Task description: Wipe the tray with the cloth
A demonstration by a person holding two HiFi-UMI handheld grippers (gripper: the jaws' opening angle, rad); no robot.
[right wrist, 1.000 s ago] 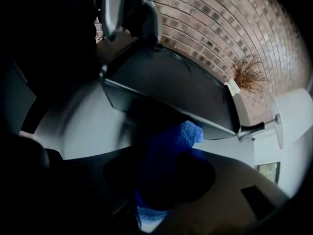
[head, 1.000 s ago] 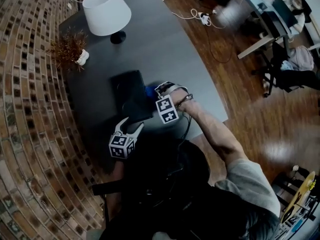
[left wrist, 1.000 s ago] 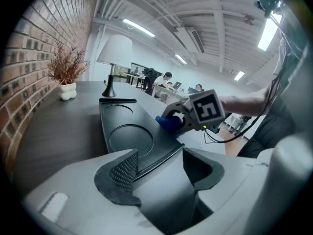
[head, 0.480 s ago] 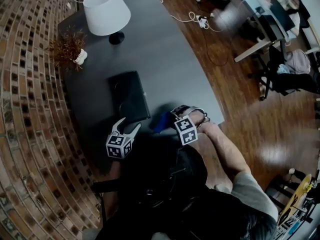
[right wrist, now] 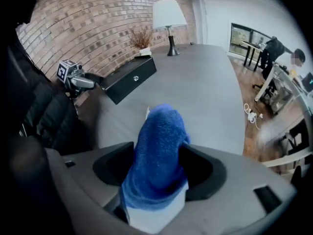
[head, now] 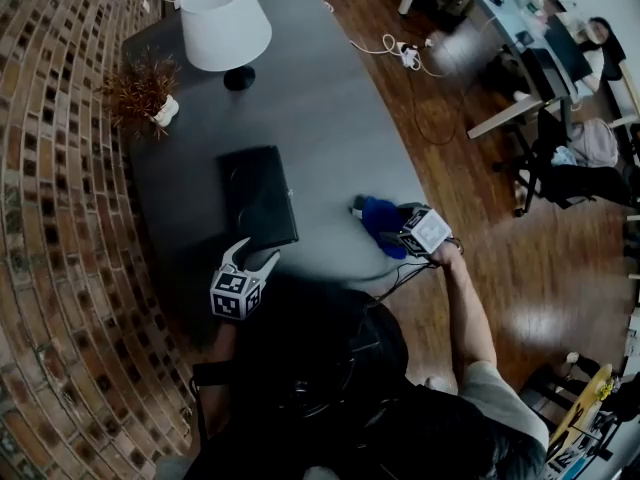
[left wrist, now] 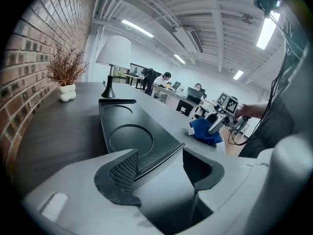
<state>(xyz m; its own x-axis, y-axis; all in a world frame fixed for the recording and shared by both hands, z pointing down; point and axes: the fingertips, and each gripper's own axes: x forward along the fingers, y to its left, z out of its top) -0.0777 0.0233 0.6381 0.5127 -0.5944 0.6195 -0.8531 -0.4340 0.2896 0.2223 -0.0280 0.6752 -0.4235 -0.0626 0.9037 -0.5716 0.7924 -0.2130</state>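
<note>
A black tray [head: 258,198] with round recesses lies on the grey table [head: 340,128] near the brick wall. My left gripper [head: 255,256] sits at its near end. In the left gripper view the tray [left wrist: 129,131] has its near corner wedged between the jaws, against both. The blue cloth [head: 378,218] lies bunched on the table to the right of the tray. My right gripper [head: 392,230] stands over it. Its jaws have just been opening, and the cloth [right wrist: 161,151] rests loosely between them.
A white lamp [head: 225,23] and a small dried plant [head: 140,93] stand at the far end of the table. The table's right edge runs close beside the cloth. A cable [head: 395,43], desks and chairs occupy the wooden floor to the right.
My right gripper has carried the blue cloth from the tray's right edge out to the right, near the table edge, rolling as it went. The left gripper and tray have stayed put.
</note>
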